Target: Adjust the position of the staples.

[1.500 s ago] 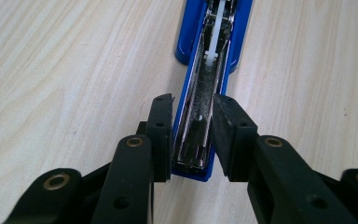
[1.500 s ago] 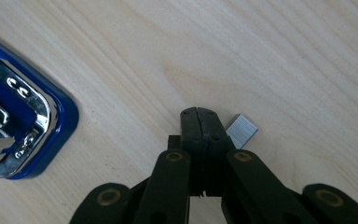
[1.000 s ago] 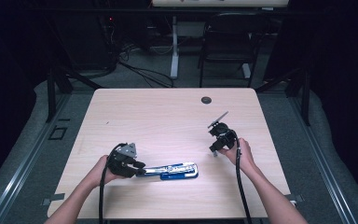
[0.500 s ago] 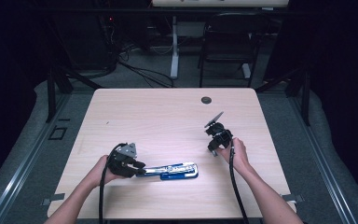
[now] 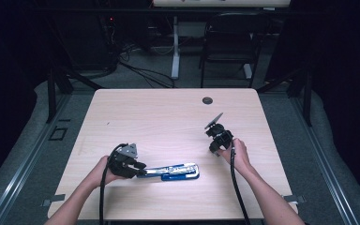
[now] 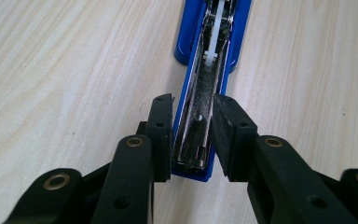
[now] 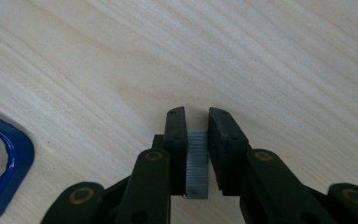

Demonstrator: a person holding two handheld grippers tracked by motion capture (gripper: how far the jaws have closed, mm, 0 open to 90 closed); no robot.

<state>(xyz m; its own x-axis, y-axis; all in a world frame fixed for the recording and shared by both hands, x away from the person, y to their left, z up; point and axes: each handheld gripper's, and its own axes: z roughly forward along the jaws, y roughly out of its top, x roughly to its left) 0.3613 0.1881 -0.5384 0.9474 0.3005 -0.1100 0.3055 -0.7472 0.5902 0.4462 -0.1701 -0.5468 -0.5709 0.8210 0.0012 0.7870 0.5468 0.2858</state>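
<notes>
A blue stapler (image 5: pixel 173 171) lies opened flat on the wooden table (image 5: pixel 168 112), its metal staple channel (image 6: pixel 209 93) facing up. My left gripper (image 5: pixel 140 169) is shut on the stapler's near end, one pad (image 6: pixel 226 128) on each side of the channel. To the right, my right gripper (image 5: pixel 214 148) hovers low over the table, tilted towards the stapler. Its jaws have just been closing, and they hold a grey strip of staples (image 7: pixel 197 163) upright between the pads. The stapler's blue corner (image 7: pixel 4 154) shows at the left edge of the right gripper view.
A black round grommet (image 5: pixel 207 100) sits in the table near its far edge. Behind the table stand a dark chair (image 5: pixel 229 37) and a white post (image 5: pixel 175 51), with cables on the floor. Bare wood lies between the two grippers.
My right gripper has shifted a little to the left, nearer the stapler, with the staple strip between its jaws. The left gripper and the stapler have stayed still.
</notes>
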